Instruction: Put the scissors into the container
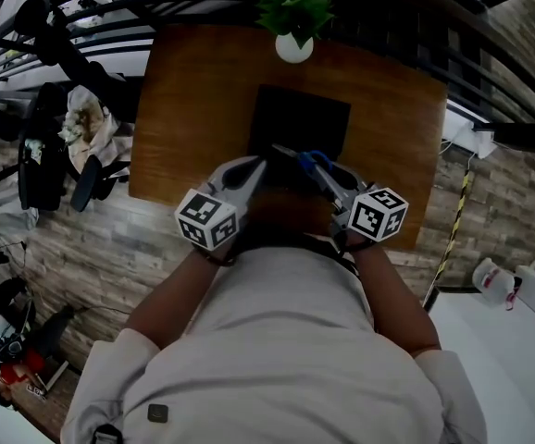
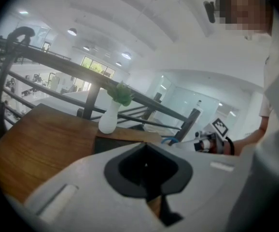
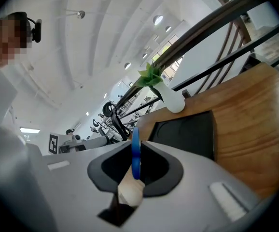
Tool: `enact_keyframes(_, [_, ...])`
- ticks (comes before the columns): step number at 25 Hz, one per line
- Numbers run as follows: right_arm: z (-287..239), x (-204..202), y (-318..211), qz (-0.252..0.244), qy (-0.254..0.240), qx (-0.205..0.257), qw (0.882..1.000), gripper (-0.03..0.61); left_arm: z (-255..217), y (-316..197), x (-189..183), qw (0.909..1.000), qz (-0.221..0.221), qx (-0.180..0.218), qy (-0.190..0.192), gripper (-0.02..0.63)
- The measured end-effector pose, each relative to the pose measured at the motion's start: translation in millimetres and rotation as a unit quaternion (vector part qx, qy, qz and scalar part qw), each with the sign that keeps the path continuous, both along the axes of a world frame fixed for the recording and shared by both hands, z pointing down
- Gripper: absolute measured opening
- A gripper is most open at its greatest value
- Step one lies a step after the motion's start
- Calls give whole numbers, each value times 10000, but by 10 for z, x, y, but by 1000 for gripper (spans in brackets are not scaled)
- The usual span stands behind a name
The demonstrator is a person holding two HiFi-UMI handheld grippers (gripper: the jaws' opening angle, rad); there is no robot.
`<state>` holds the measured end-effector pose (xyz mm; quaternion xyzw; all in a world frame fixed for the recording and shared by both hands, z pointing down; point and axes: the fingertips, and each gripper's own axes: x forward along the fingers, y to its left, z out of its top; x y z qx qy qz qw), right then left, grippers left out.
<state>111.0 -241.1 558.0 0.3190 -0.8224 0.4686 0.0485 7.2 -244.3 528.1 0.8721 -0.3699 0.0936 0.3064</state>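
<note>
Head view: a wooden worktop [image 1: 193,109] carries a black container [image 1: 300,123] at its middle and a white vase [image 1: 293,49] with a green plant [image 1: 295,9] at its far edge; the left claw [image 1: 258,165] points at the container's near left corner, its tips together; the right claw [image 1: 330,185] is clamped on the scissors [image 1: 312,162], whose blue handles sit at the claw and whose blades reach left across the container's near edge; whether they touch it cannot be told.

Left gripper view: the left claw [image 2: 146,151] is closed with nothing between its jaws; beyond it lie the worktop [image 2: 38,139], a strip of the container [image 2: 111,143] and the vase [image 2: 108,121] in front of a dark railing [image 2: 57,64]; the right claw [image 2: 208,143] shows off to the right.

Right gripper view: the right claw [image 3: 137,151] grips the scissors [image 3: 136,156], a blue handle standing upright between its jaws; the container [image 3: 188,132] lies just ahead on the worktop [image 3: 255,120], and the vase [image 3: 174,102] stands beyond it.
</note>
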Motion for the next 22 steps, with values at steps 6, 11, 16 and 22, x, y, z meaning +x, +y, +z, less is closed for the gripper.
enact_keyframes(6, [324,-67,-38,44,56,-355,9993,57,223,-79,-137,9998,-34,-183,-51,5])
enact_keyframes(11, [588,-103,-28,167,-32,-729,9972,57,356,-108,-136,9995,17,-300,-40,5])
enact_keyframes(16, [840,-140,-42,268,-128,-1074,9938,57,488,-152,-134,9991,54,-415,-20,5])
enact_keyframes(22, [1042,-154,-59,338,-61,-1261,9914,57,649,-184,-127,9981,133,-594,-29,5])
